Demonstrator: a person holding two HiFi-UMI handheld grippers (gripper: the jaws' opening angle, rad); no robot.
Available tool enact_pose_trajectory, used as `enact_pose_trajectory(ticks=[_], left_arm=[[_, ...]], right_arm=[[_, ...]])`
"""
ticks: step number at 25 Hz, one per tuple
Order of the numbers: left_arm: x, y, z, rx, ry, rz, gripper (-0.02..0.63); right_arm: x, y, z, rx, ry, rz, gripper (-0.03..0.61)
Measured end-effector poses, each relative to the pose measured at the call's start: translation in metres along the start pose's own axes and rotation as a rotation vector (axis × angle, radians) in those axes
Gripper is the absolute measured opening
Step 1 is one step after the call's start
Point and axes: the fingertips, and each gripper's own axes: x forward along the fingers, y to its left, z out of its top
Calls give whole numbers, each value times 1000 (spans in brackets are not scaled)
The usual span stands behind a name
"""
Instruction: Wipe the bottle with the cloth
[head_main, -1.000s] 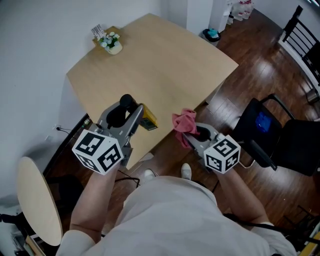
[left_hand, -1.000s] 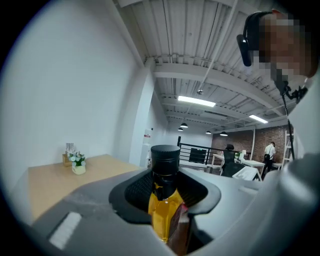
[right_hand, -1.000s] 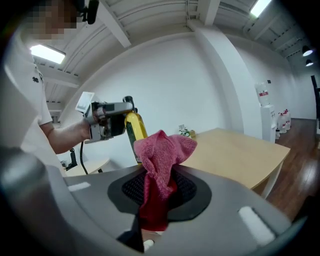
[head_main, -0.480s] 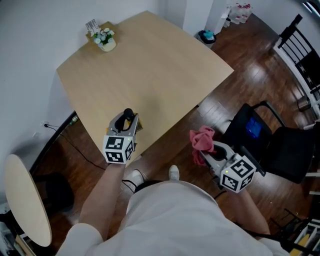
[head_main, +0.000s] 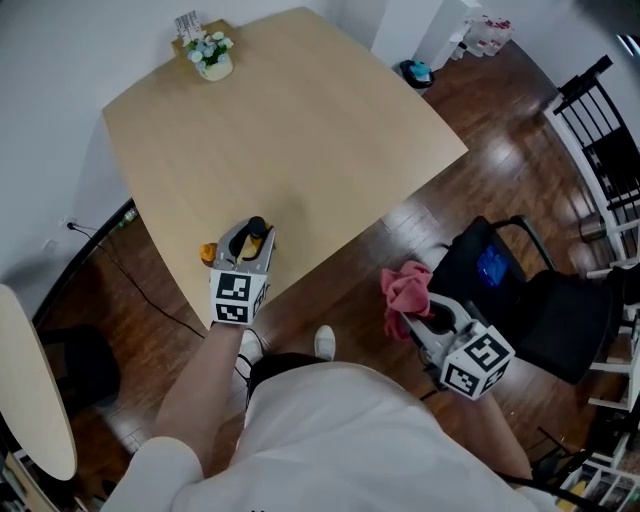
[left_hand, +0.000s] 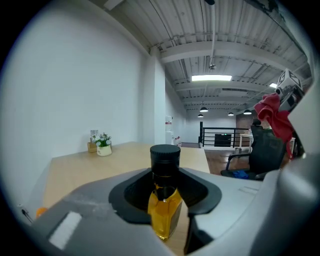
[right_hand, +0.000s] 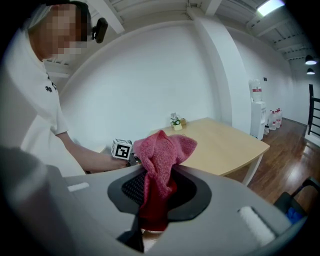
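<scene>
A small bottle (left_hand: 164, 200) of amber liquid with a black cap stands upright between the jaws of my left gripper (left_hand: 165, 210), which is shut on it. In the head view the bottle (head_main: 255, 236) and left gripper (head_main: 248, 250) are over the near edge of the wooden table (head_main: 290, 130). My right gripper (right_hand: 157, 200) is shut on a pink-red cloth (right_hand: 162, 155) that bunches up above the jaws. Seen from the head, the cloth (head_main: 405, 292) and right gripper (head_main: 425, 315) hang over the dark floor, right of the table and apart from the bottle.
A small flower pot (head_main: 214, 60) with a card holder sits at the table's far corner. An orange object (head_main: 208, 253) lies at the table edge left of my left gripper. A black chair (head_main: 530, 300) stands to the right, a round side table (head_main: 30, 390) at far left.
The left gripper with the bottle has moved forward onto the table's near edge. The right gripper with the cloth has drawn away to the right, over the floor.
</scene>
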Motion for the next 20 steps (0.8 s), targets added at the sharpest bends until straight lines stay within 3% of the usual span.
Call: enact_pose_trajectory(ticks=[4,8,14,20], left_arm=[[2,-1,-3,21,22,7,161],[-7,-4,8,57,10,30,214],[-62,-22,26,70,6,71,217],[-150,-68,-8,46,168,73,188]], right_arm=[[9,1,4,-17,-6,25,88],[14,7,11,-64,-25,57,88],[21,22,12,-181,-43,140,88],[30,33,-7,-227,-38,256,87]])
